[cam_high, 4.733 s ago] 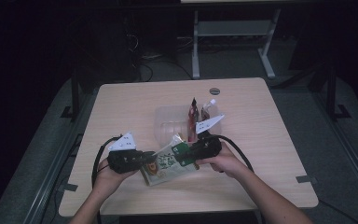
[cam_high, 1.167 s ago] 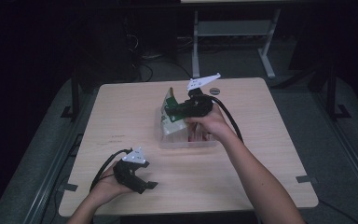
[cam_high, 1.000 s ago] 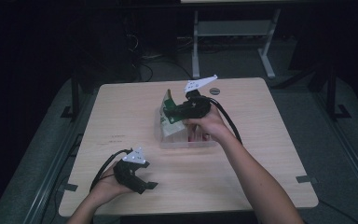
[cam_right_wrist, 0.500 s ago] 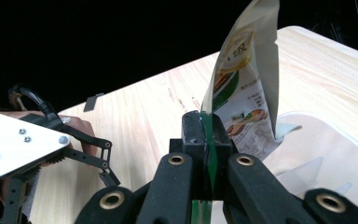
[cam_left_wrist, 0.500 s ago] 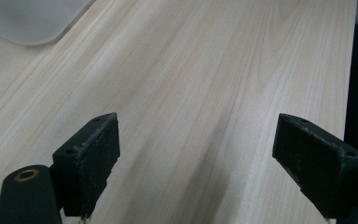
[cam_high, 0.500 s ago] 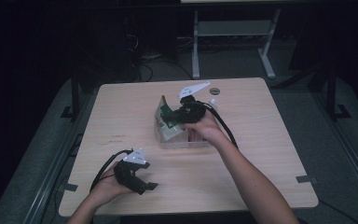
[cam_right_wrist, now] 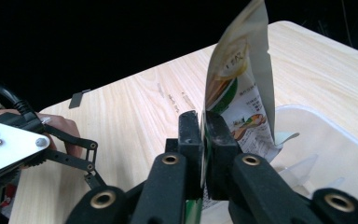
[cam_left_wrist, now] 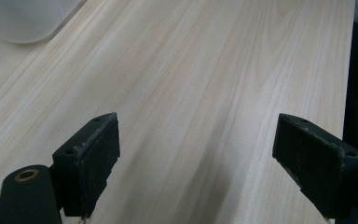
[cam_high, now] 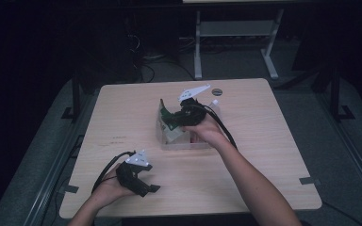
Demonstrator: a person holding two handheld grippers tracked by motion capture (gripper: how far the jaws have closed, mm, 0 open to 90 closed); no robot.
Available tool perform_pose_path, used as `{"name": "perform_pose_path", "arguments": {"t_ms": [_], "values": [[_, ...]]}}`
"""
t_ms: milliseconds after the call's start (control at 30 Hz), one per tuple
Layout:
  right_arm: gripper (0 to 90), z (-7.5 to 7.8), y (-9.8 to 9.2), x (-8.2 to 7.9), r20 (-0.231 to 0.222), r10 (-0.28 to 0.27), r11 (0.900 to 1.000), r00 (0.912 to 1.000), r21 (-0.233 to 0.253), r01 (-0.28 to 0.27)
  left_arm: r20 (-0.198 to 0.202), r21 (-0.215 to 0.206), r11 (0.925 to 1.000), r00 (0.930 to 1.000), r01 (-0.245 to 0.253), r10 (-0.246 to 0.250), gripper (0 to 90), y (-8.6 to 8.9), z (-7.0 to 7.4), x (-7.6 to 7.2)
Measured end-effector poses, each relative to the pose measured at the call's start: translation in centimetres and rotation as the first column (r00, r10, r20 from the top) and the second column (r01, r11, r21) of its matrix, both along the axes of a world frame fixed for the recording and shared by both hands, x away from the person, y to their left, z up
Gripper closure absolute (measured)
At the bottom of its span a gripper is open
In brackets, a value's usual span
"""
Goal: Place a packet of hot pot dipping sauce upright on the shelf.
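Note:
A printed green and white food pouch point(cam_right_wrist: 240, 98) stands upright in my right gripper point(cam_right_wrist: 204, 122), whose jaws are shut on its edge. In the high view the pouch point(cam_high: 168, 120) hangs over the left end of a clear plastic bin point(cam_high: 188, 141) at the table's middle, with the right gripper point(cam_high: 181, 115) above the bin. My left gripper point(cam_high: 148, 184) rests low near the table's front left, open, with bare wood between its jaws. Its fingers point(cam_left_wrist: 91, 161) stand wide apart in the left gripper view.
The bin's translucent wall point(cam_right_wrist: 326, 140) lies right of the pouch. A small round dark object point(cam_high: 217, 91) and a pale bottle-like item point(cam_high: 213, 106) sit behind the bin. The left hand and its gripper point(cam_right_wrist: 51, 149) show at the left of the right gripper view.
The pouch passed from both grippers at the front to the right one alone, which carried it to the bin and lowered it slightly leftward. The left gripper stays open at the front left.

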State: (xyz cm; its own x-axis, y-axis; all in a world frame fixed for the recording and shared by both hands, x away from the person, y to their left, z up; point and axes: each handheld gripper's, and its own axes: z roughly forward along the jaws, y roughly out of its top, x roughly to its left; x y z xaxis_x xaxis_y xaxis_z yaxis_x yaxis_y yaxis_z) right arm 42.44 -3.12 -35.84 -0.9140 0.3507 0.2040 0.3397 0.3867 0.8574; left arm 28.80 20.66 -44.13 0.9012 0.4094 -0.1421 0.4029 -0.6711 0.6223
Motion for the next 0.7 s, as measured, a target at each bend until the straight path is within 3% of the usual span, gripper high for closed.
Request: {"name": "perform_pose_path", "arguments": {"t_ms": [467, 700], "values": [[74.3, -0.06, 0.00, 0.02, 0.022, -0.042, 0.999, 0.9988, -0.031, 0.043, -0.004, 0.003, 1.0000, 1.0000, 0.008, -0.008, 14.4, -0.06, -0.07, 0.02], [60.3, 0.07, -0.20, -0.07, 0.029, -0.068, 0.997, 0.9972, -0.027, 0.069, -0.002, 0.003, 1.0000, 1.0000, 0.003, -0.003, 14.3, -0.06, -0.11, 0.06]]}}
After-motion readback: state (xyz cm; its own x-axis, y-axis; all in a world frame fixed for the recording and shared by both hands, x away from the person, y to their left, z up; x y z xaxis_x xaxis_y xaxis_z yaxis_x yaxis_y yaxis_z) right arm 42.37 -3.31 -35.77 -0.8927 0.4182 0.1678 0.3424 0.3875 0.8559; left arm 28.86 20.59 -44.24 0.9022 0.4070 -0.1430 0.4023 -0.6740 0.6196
